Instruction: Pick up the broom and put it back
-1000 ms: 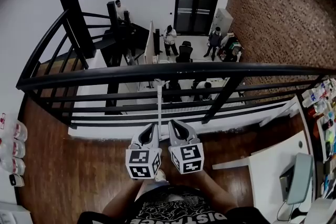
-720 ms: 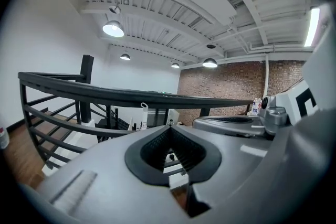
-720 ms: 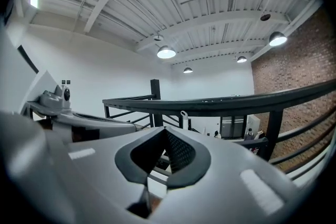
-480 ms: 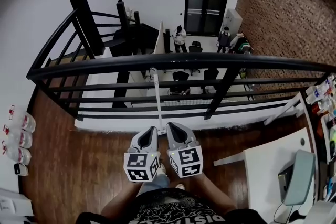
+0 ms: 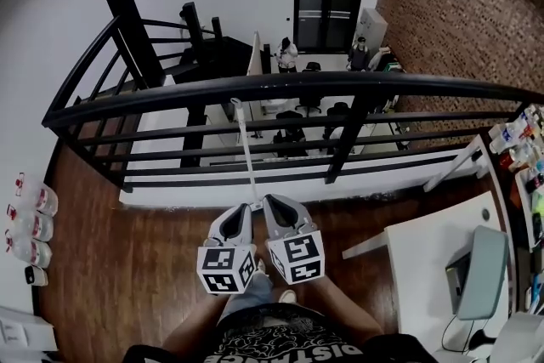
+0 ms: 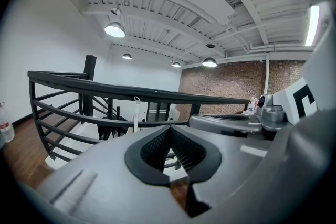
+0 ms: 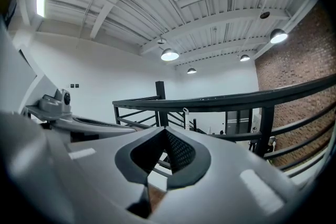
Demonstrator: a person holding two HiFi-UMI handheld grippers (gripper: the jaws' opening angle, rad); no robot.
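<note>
As I hold the left gripper (image 5: pixel 240 215) and the right gripper (image 5: pixel 274 207) side by side above the wooden floor (image 5: pixel 119 268), each has its jaws pressed together with nothing between them. Of the broom (image 5: pixel 245 153) I see only the white handle, standing nearly upright just ahead of the two tips and leaning slightly to my left. Its top sits just under the top rail of the black railing (image 5: pixel 357 83). Its lower end drops between the tips, and I cannot tell whether either gripper touches it.
</note>
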